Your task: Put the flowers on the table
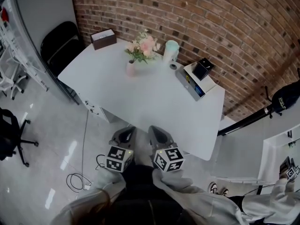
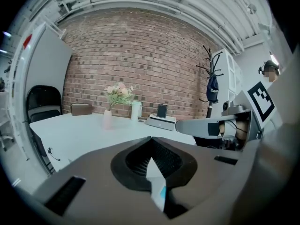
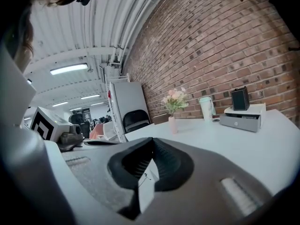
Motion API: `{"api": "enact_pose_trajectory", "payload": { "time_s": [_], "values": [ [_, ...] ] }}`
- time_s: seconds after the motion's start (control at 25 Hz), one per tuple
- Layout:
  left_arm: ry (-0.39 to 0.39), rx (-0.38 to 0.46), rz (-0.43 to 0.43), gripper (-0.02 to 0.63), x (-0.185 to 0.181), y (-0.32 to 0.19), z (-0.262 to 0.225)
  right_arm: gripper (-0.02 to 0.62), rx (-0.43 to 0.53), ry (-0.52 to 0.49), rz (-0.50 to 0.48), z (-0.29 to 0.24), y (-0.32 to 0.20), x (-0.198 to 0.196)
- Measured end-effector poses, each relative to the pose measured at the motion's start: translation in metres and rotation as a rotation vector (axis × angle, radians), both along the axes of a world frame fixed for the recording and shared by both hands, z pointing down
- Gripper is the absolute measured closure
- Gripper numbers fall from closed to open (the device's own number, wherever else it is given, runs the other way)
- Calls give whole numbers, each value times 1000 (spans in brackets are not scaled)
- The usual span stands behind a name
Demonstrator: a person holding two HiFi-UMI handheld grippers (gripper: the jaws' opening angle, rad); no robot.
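Right now both your tools are idle. The left tongs [image 2: 151,143] are pressed together with nothing between the ribbed pads, and the right tongs [image 3: 150,145] are likewise pressed together and empty. You hold them side by side, close to your body, at the near edge of the white desk [image 1: 140,104].

The flowers [image 1: 142,46], a pink and cream bunch with green leaves, stand upright in a small pink vase [image 1: 131,69] on the far half of the desk, towards the brick wall [image 1: 225,27]. They are well apart from both tongs. A pale green tumbler [image 1: 171,50] stands just to their right, a brown tissue box [image 1: 103,38] sits at the far left corner, and a grey drawer unit [image 1: 191,82] lies further right.

Judging by this layout, the bunch already has its place on the desk, so you are either at rest with the job done or standing ready before any handling starts; the views do not settle which.

If you mean to handle it, the next move calls for you to spread one pair of tongs, reach across the bare middle of the desk, and take the vase by its narrow body rather than the stems. Keep it upright, and mind the tumbler so near its side.
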State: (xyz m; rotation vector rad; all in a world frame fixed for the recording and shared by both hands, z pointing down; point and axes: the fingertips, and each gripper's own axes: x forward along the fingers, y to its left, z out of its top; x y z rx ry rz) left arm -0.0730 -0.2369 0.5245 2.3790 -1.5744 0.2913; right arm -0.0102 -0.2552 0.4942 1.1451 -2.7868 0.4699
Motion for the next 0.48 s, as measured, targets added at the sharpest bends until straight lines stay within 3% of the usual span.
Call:
{"api": "enact_pose_trajectory", "payload": {
  "time_s": [0.48],
  "values": [
    [-30,13,25,600,3,-14,-10,597,32,3,22,-11,-13,5]
  ]
}}
